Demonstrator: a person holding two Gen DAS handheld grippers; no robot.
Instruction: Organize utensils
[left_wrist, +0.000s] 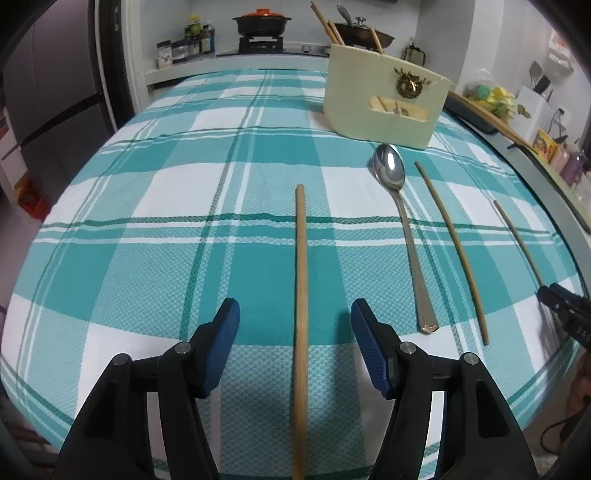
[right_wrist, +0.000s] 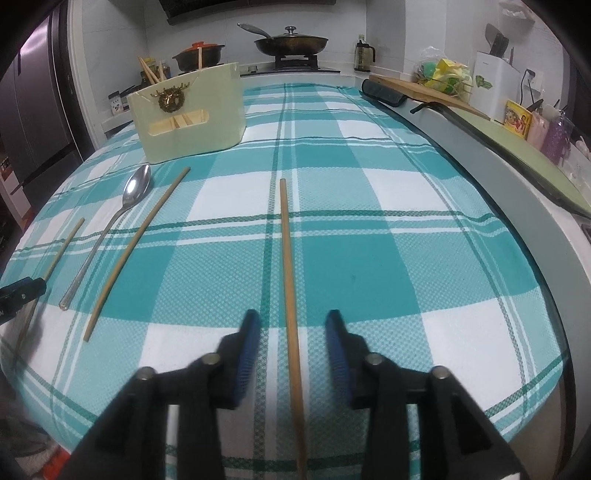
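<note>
My left gripper (left_wrist: 295, 314) is open, its blue pads on either side of a wooden chopstick (left_wrist: 301, 295) lying on the checked cloth. My right gripper (right_wrist: 293, 328) is open around another chopstick (right_wrist: 290, 280). Between them lie a metal spoon (left_wrist: 400, 221) and a third chopstick (left_wrist: 452, 251); in the right wrist view the spoon (right_wrist: 110, 225) and that chopstick (right_wrist: 138, 251) lie at left. A cream utensil holder (left_wrist: 384, 103) with several chopsticks in it stands at the back; it also shows in the right wrist view (right_wrist: 188, 118).
The teal and white checked tablecloth (left_wrist: 147, 206) covers the table. A stove with a black pot (left_wrist: 262, 22) and a frying pan (right_wrist: 291, 42) stands behind. A grey counter edge (right_wrist: 480, 155) with a cutting board and bottles runs along the right.
</note>
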